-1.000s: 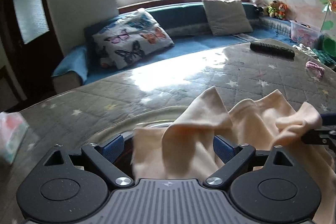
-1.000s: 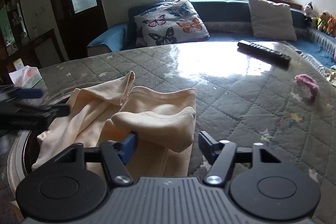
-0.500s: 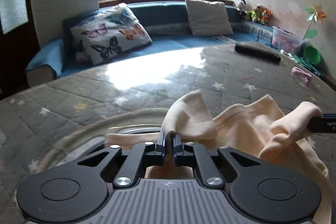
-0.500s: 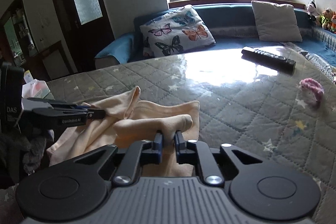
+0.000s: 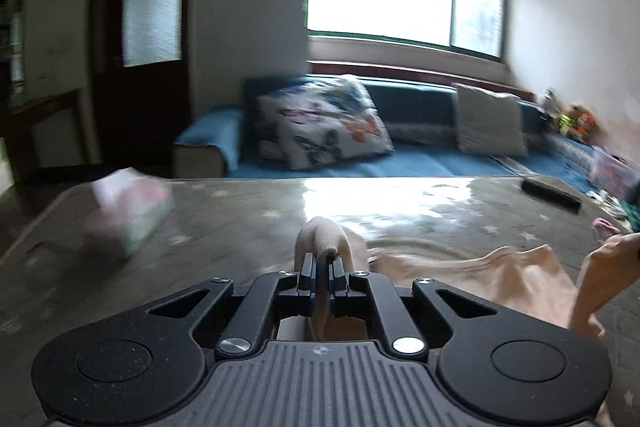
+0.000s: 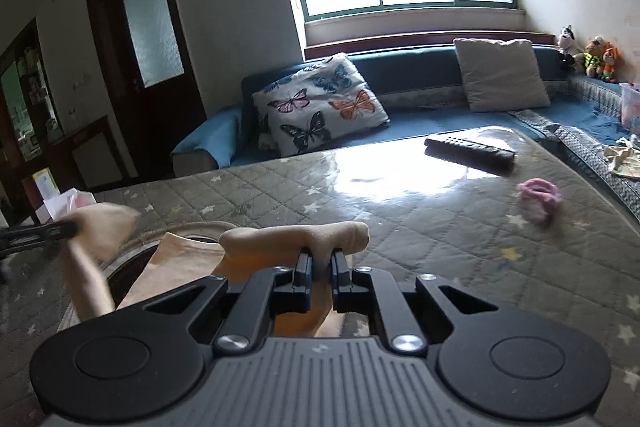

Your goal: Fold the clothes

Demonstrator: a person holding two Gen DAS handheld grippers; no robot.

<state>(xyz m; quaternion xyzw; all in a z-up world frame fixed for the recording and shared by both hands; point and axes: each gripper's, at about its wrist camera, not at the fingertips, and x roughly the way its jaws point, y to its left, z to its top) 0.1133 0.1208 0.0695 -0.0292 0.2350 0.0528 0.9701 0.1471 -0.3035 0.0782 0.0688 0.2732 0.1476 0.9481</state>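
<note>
Cream garment (image 6: 296,237), grey star-quilted table cover (image 6: 420,227), butterfly-print pillow (image 6: 320,107).

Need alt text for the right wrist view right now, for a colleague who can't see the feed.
The right gripper is shut on a bunched fold of the cream garment, lifted above the quilted grey table. The left gripper pinches another part at far left.

**Left gripper pinches cloth above table**

The left gripper (image 5: 321,269) is clamped on a bunched fold of the cream garment (image 5: 492,279), which trails right across the quilted table (image 5: 240,227). A blurred tissue box (image 5: 128,215) sits far left, a remote (image 5: 551,191) far right.
</note>
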